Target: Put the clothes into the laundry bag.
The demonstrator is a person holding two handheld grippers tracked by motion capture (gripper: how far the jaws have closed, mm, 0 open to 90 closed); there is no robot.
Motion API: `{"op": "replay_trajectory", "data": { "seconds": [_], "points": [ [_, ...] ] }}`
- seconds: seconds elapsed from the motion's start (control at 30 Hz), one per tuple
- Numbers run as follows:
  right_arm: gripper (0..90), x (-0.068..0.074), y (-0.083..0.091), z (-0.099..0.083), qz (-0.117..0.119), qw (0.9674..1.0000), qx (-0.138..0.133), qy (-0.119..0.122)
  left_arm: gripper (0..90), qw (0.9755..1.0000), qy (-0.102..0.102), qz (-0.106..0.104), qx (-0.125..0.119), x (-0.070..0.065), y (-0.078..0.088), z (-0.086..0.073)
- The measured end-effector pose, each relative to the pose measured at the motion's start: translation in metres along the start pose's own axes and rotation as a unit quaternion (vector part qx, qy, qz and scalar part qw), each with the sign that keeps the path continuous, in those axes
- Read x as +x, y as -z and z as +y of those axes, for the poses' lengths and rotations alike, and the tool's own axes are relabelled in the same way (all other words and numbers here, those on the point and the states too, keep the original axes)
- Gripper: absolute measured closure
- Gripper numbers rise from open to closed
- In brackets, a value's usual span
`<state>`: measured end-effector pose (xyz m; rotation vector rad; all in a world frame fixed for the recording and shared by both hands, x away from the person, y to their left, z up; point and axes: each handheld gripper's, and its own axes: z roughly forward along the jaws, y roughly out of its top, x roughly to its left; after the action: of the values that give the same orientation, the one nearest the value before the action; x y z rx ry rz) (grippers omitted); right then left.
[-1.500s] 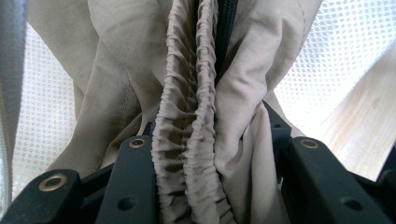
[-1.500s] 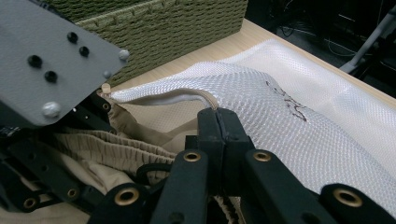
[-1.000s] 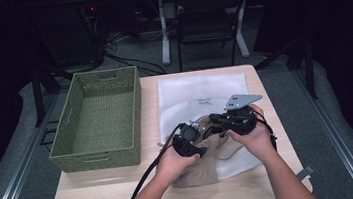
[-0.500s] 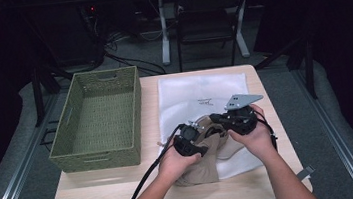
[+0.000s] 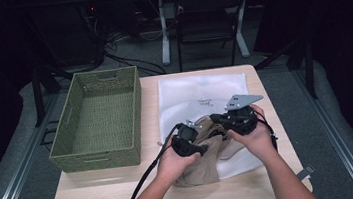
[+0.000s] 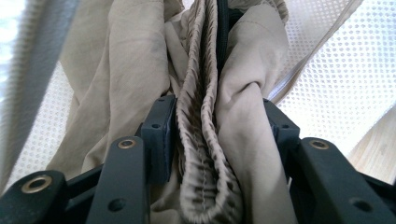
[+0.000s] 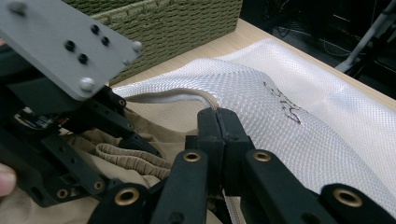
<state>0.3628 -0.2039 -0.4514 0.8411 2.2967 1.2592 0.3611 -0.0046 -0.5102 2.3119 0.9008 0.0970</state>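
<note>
On the wooden counter (image 5: 125, 196) a tan garment (image 5: 207, 164) lies bunched at the near edge of a white mesh bag (image 5: 198, 89), which is spread flat across the right half of the top. Part of the tan cloth sits inside the bag's mouth, and the rest spills toward the person's side.

The left hand-held gripper (image 5: 192, 140) has the garment's gathered elastic waistband (image 6: 201, 140) between its jaws. The jaws have just been opening a little, yet in the left gripper view both pads press against the folds of cloth, so it grips the garment. Mesh shows on either side behind the bundle.

The right hand-held gripper (image 5: 227, 119) is closed tight. In the right gripper view its two jaws meet on the corded edge (image 7: 187, 95) of the mesh bag, pinching it just above the tan cloth. The grey plate on top of the left gripper crowds the upper left of that view and hides much of the garment there.

A green woven basket (image 5: 99, 121) stands on the left half of the counter, just beside the bag but apart from both hands. Both forearms come in from the near side, and a black cable (image 5: 145, 176) trails from the left gripper over the counter's edge. Beyond the counter stands a dark chair (image 5: 206, 20) among loose floor cables.
</note>
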Motion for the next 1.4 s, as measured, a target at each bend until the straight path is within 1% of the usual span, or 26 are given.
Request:
{"op": "replay_trajectory", "data": {
  "seconds": [0.03, 0.07, 0.13, 0.2, 0.37, 0.43, 0.47, 0.5, 0.57, 0.67, 0.8, 0.87, 1.0, 1.1, 1.13, 1.4],
  "points": [
    [89.5, 0.000, 0.000, 0.000, 0.000, 1.0000, 0.000, 0.000, 53.5, 1.0000, -0.002, 0.007, -0.001, -0.002, 0.002, 0.000],
    [89.5, 0.000, 0.000, 0.000, 0.000, 1.0000, 0.001, 0.000, 53.2, 0.9999, -0.005, 0.009, -0.003, -0.003, 0.003, -0.001],
    [89.5, 0.000, 0.000, 0.000, 0.000, 1.0000, 0.001, 0.000, 52.3, 0.9999, -0.008, 0.007, -0.004, -0.004, 0.007, -0.001],
    [89.5, 0.000, 0.000, 0.000, 0.000, 1.0000, 0.001, 0.000, 52.4, 0.9999, -0.008, 0.000, -0.006, -0.004, 0.011, -0.002],
    [89.5, 0.000, 0.000, 0.000, 0.000, 1.0000, 0.001, 0.000, 50.8, 0.9999, -0.010, 0.004, -0.011, -0.006, 0.017, -0.006],
    [89.5, 0.000, -0.001, 0.000, 0.000, 1.0000, 0.001, 0.000, 49.8, 0.9999, -0.012, 0.002, -0.009, -0.006, 0.018, -0.008],
    [89.5, 0.000, -0.001, 0.000, 0.000, 1.0000, 0.001, 0.000, 49.2, 0.9999, -0.014, -0.003, -0.005, -0.006, 0.017, -0.008],
    [89.5, 0.000, -0.001, 0.000, 0.001, 1.0000, 0.001, 0.001, 48.3, 0.9999, -0.015, -0.004, 0.002, -0.006, 0.016, -0.009],
    [89.5, 0.000, -0.001, 0.000, 0.000, 1.0000, 0.002, 0.001, 48.5, 0.9998, -0.018, -0.006, 0.008, -0.004, 0.013, -0.011],
    [89.5, 0.001, -0.001, 0.000, -0.001, 1.0000, 0.003, 0.002, 51.3, 0.9998, -0.009, -0.016, 0.007, -0.003, 0.010, -0.013],
    [89.5, 0.000, -0.001, -0.001, 0.001, 1.0000, 0.002, 0.001, 61.0, 0.9997, -0.013, -0.018, 0.008, -0.002, 0.009, -0.015],
    [89.5, 0.000, -0.001, -0.001, 0.000, 1.0000, 0.002, 0.002, 64.4, 0.9997, -0.009, -0.020, 0.008, -0.002, 0.009, -0.016],
    [89.5, 0.001, -0.001, -0.001, 0.000, 1.0000, 0.002, 0.003, 69.2, 0.9997, -0.007, -0.023, 0.004, -0.001, 0.009, -0.017],
    [89.5, 0.001, -0.001, -0.001, -0.001, 1.0000, 0.002, 0.003, 71.6, 0.9997, -0.006, -0.023, 0.001, -0.001, 0.009, -0.017],
    [89.5, 0.001, -0.001, -0.001, 0.000, 1.0000, 0.002, 0.003, 72.2, 0.9997, -0.001, -0.023, -0.002, -0.001, 0.009, -0.017],
    [89.5, 0.001, -0.001, -0.001, 0.000, 1.0000, 0.002, 0.003, 75.6, 0.9997, 0.000, -0.023, -0.007, -0.002, 0.010, -0.016]
  ]
}}
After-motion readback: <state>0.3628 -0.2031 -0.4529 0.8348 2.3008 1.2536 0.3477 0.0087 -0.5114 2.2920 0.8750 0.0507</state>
